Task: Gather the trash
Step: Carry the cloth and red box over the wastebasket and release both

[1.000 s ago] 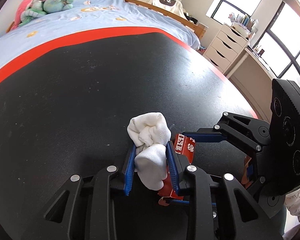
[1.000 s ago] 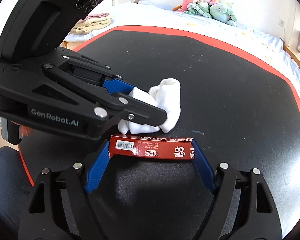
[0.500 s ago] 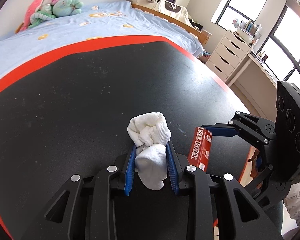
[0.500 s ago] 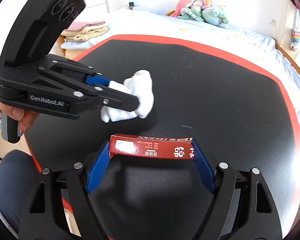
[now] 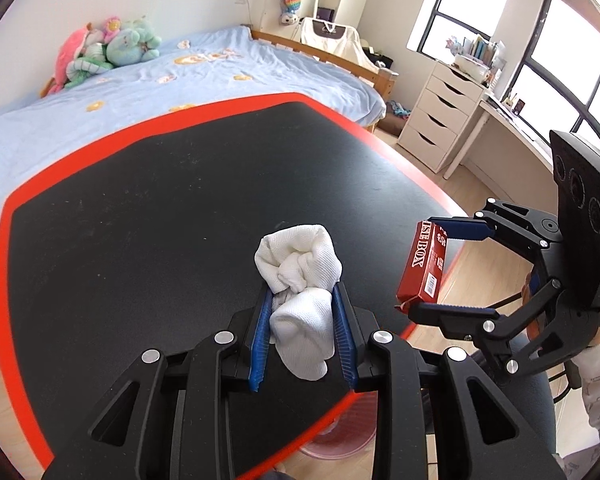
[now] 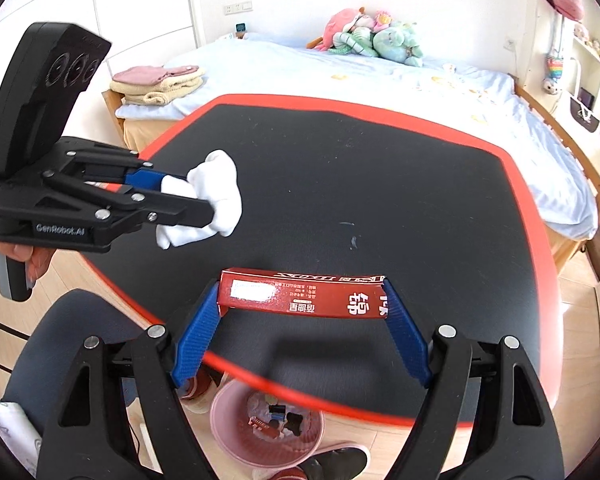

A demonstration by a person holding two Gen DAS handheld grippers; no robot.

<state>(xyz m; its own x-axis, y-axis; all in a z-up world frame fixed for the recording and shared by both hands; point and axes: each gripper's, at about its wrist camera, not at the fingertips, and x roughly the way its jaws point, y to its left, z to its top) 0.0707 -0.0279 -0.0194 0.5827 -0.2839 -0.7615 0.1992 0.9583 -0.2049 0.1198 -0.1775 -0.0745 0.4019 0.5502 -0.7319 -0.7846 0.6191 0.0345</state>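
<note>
the left tool (image 5: 302,334) is pinched nearly shut on a crumpled white cloth (image 5: 300,280), which sits at the centre of the left wrist view and bulges out past the blue pads, held clear above the black desk (image 5: 140,220) with its red rim. the right tool (image 6: 300,312) stands wide, its pads clamped on the two ends of a red box (image 6: 300,294), lower centre of the right wrist view; in the left wrist view the same box hangs at the right edge, off the desk's corner. at the bottom of the right wrist view a pink bin (image 6: 236,440) stands on the floor below the desk edge, holding small dark and red scraps, too small to name.
</note>
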